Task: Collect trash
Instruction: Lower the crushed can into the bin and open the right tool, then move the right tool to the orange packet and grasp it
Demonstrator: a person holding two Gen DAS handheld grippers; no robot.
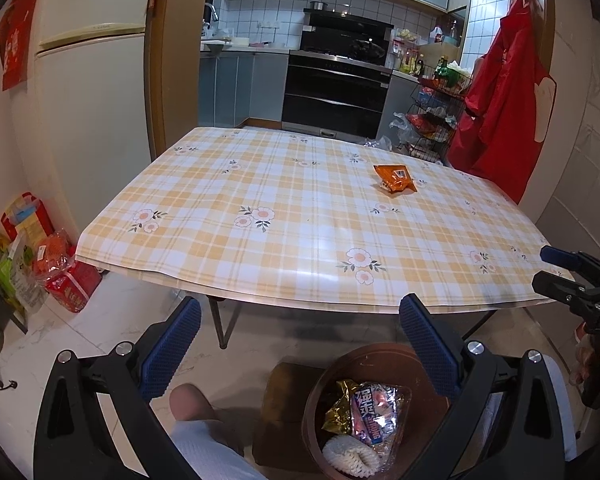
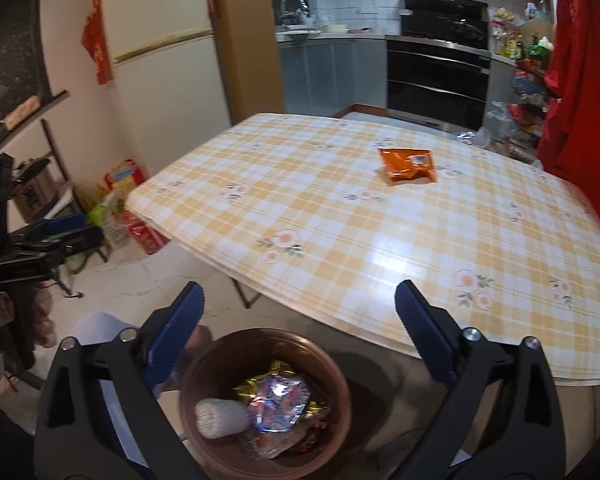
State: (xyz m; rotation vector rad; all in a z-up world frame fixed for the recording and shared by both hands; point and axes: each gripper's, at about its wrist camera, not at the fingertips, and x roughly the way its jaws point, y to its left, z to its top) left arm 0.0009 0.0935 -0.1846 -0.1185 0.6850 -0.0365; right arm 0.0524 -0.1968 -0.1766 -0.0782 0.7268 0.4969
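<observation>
Kitchen beyond, checked tablecloth (image 2: pixel 380 248) bare but for one orange wrapper (image 2: pixel 408 165) toward the far side. Right gripper (image 2: pixel 300 308) wide apart, empty, above the brown bin (image 2: pixel 204 368) of wrappers. Left gripper (image 1: pixel 300 324) likewise apart. Best reached across low, pinching the wrapper's raised edge.

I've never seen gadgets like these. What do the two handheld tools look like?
Each tool, left and right, is a black plastic frame with silver bolts and two fingers faced with ribbed blue pads. White "DAS" lettering shows on the right one's side.
</observation>
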